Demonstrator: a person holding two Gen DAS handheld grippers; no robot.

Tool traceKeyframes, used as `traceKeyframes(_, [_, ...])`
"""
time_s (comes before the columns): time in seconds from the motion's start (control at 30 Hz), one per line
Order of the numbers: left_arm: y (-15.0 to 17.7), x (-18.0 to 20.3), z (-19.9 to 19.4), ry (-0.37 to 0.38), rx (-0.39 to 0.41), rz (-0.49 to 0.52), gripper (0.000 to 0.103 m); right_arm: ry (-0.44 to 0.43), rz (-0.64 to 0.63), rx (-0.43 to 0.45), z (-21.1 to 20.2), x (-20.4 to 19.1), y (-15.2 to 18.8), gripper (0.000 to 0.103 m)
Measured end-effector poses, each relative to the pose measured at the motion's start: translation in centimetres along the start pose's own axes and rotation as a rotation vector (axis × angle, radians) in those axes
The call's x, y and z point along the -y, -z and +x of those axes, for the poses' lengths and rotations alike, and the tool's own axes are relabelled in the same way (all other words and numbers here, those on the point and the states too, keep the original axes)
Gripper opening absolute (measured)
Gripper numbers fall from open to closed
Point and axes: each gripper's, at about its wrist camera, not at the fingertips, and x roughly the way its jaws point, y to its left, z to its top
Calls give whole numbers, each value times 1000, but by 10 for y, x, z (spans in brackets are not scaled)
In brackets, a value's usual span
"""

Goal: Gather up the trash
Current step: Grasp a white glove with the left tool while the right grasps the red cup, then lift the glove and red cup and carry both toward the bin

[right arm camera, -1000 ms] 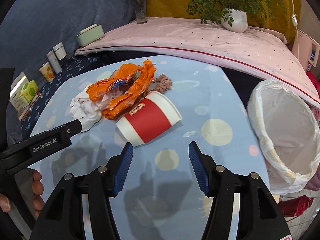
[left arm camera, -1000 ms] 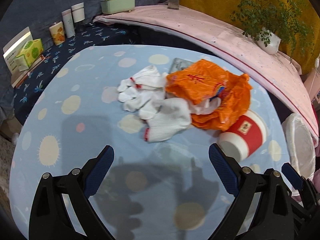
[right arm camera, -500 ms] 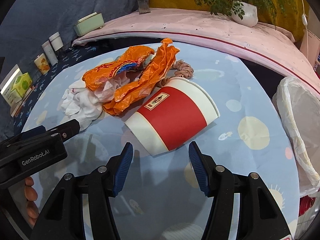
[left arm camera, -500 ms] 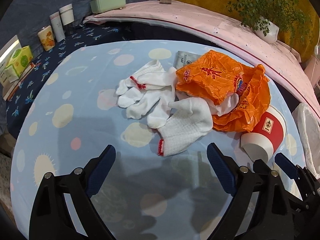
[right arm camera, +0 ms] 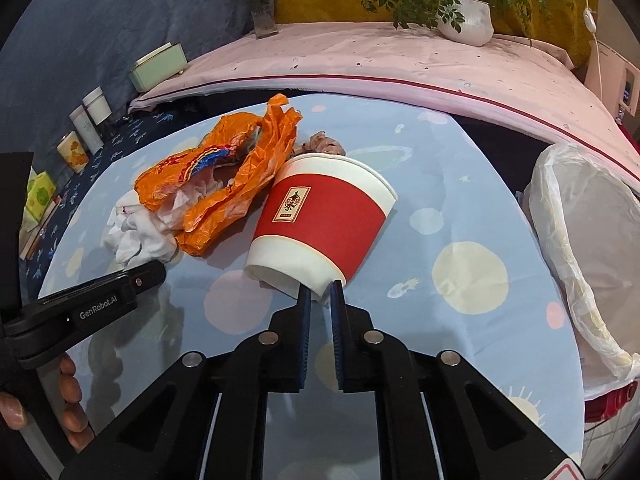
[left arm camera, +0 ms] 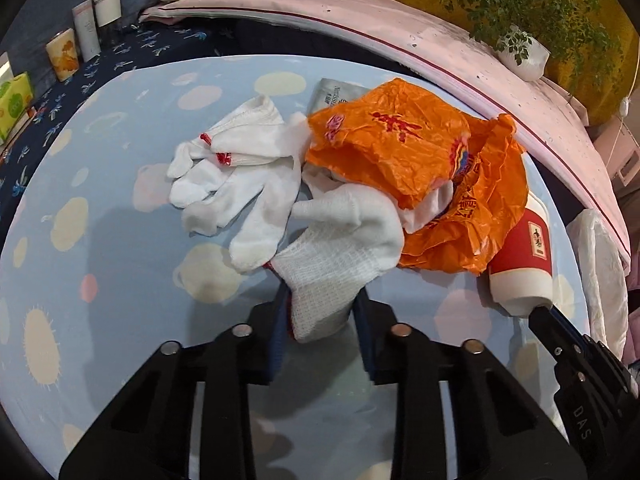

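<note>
Tongs just closing: left tongs [left arm camera: 320, 312] pinching knitted white cotton glove [left arm camera: 340, 248], right tongs [right arm camera: 320, 296] pinching red-and-white paper cup [right arm camera: 320, 228] by its bottom edge. Grabbing step, by the look of it. Next: lift both, carry to white-lined bin [right arm camera: 580, 248].

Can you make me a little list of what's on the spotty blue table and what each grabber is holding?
left gripper: jaws just closed on the cuff of a white knit glove
right gripper: jaws just closed on the bottom rim of the red and white paper cup, which lies on its side
orange plastic bag: crumpled, between gloves and cup
other white gloves: loose pile
lined bin: beside the table
</note>
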Motion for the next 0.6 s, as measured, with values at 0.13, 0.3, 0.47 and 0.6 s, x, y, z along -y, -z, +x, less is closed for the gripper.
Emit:
traceKeyframes(0.13, [6, 5, -4, 17, -12, -16, 10, -1, 1, 17, -10, 5, -1, 4])
traceKeyframes(0.3, [13, 13, -17, 24, 8, -24, 7, 7, -5, 56, -26, 10, -5, 3])
traceKeyframes(0.47, [16, 25, -37, 45, 36, -25, 7, 0, 2, 96, -46, 17, -8, 3])
traceKeyframes(0.6, [18, 39, -55, 65, 65, -16, 7, -4, 15, 129, -63, 25, -10, 3])
